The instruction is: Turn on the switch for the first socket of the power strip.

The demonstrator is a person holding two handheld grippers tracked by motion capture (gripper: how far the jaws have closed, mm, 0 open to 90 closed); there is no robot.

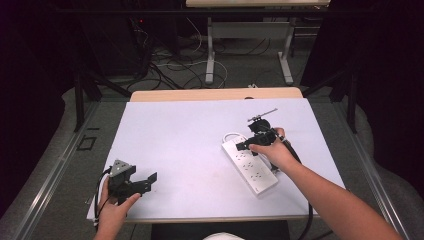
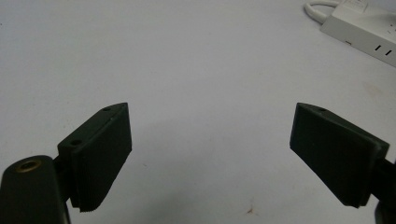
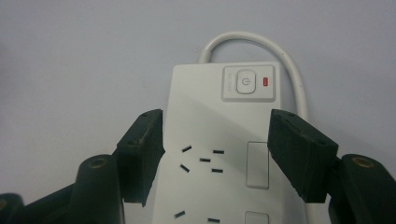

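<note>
A white power strip (image 1: 252, 167) lies slantwise on the white table sheet (image 1: 200, 130), right of centre. My right gripper (image 1: 245, 145) hovers over its far end, jaws open. In the right gripper view, the right gripper (image 3: 215, 135) has its two black pads apart above the power strip (image 3: 210, 126), just short of the power button (image 3: 246, 83) and its red light (image 3: 266, 82); nothing is pinched. My left gripper (image 1: 150, 181) rests near the front left corner, open and empty. Seen from the left gripper (image 2: 212, 135), the strip (image 2: 364, 28) is at the top right.
The strip's white cable (image 3: 261, 39) loops out of its far end. The wooden table edge (image 1: 215, 94) runs along the back. Beyond it are the legs of another desk (image 1: 210, 60) and loose cables on the floor (image 1: 170, 67). Dark curtains close both sides.
</note>
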